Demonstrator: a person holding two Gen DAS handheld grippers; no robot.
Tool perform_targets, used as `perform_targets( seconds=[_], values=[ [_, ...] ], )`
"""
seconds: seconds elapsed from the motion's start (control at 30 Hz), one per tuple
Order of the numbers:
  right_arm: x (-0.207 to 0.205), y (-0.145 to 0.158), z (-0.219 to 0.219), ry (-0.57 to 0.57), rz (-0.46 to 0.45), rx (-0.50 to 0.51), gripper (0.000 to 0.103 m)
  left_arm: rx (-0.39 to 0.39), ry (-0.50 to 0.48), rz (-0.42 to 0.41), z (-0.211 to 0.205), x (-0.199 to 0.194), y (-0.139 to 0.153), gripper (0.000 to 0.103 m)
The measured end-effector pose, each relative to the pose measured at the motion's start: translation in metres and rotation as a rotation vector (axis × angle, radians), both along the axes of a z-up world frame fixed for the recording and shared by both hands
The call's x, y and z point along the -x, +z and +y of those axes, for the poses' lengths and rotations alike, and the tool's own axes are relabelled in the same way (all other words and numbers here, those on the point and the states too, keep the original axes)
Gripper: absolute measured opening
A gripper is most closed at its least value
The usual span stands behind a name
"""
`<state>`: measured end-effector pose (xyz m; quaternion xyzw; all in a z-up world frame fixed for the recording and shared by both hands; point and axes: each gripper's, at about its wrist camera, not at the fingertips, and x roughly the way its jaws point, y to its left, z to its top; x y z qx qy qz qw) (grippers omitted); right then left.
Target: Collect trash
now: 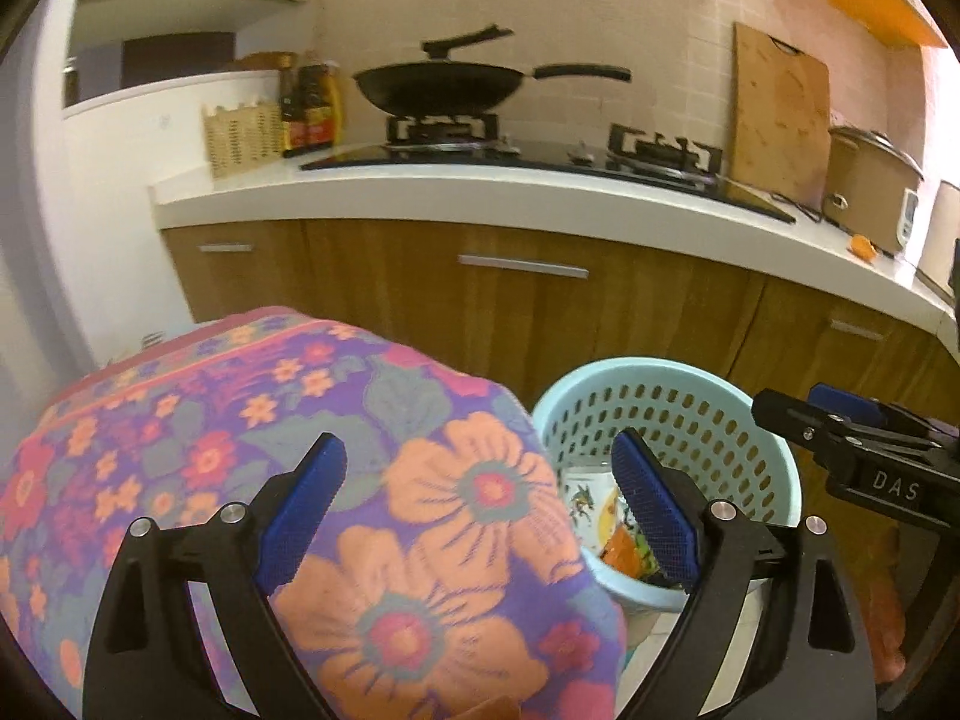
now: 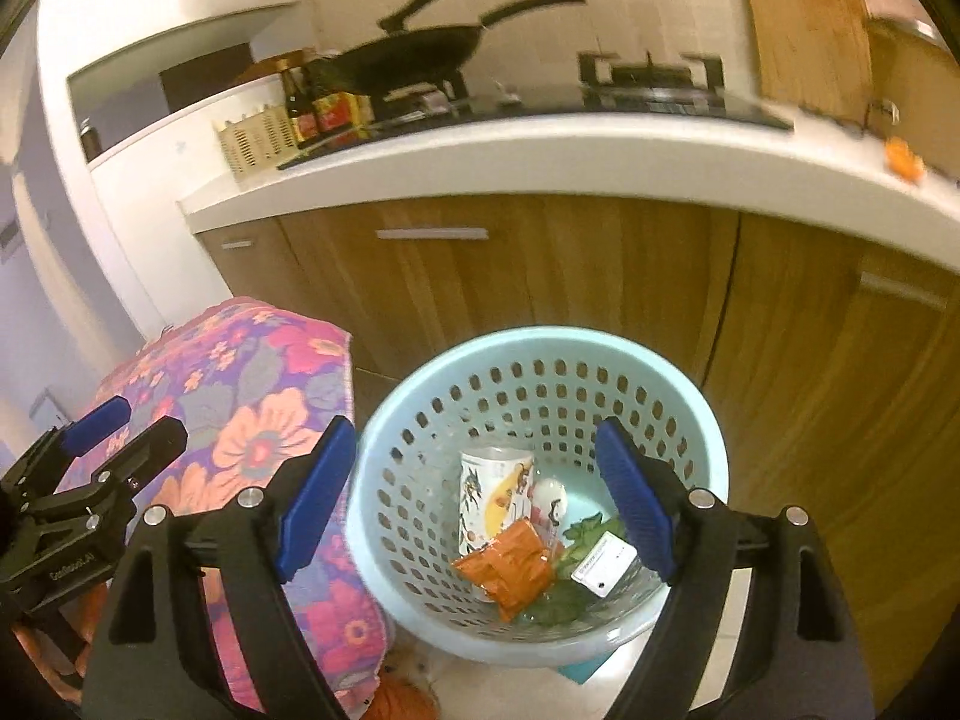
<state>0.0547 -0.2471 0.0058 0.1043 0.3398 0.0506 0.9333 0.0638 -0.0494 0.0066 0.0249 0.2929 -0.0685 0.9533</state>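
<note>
A pale blue perforated basket (image 2: 540, 480) stands on the floor in front of wooden cabinet doors (image 2: 540, 276), just beside a surface draped in a floral cloth (image 1: 300, 480); from the left wrist view that cloth hides the basket's near left side. Inside the basket lie a printed white can (image 2: 495, 495) on its side, long axis running toward the cabinets, an orange packet (image 2: 510, 567) overlapping its near end, a small white card (image 2: 603, 564) and some green leaves (image 2: 585, 531). The left gripper (image 1: 480, 510) hangs over the cloth's edge, its fingers spread wide with nothing between them. The right gripper (image 2: 474, 498) is above the basket, fingers likewise wide and empty. On the table above sit a black wok (image 1: 441, 87), sauce bottles (image 1: 309, 111) and a wooden cutting board (image 1: 780, 120), all blurred in the right view.
</note>
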Motion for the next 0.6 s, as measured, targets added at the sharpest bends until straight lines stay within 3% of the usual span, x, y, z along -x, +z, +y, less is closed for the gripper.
perform_targets(
  seconds=[0.37, 0.6],
  values=[
    [0.034, 0.037, 0.056, 0.025, -0.135, 0.104, 0.085, -0.041, 0.12, -0.099, 0.037, 0.042, 0.01, 0.088],
    [0.045, 0.04, 0.089, 0.042, -0.184, 0.158, 0.086, -0.011, 0.181, -0.121, 0.064, 0.053, 0.0, 0.089]
  ],
)
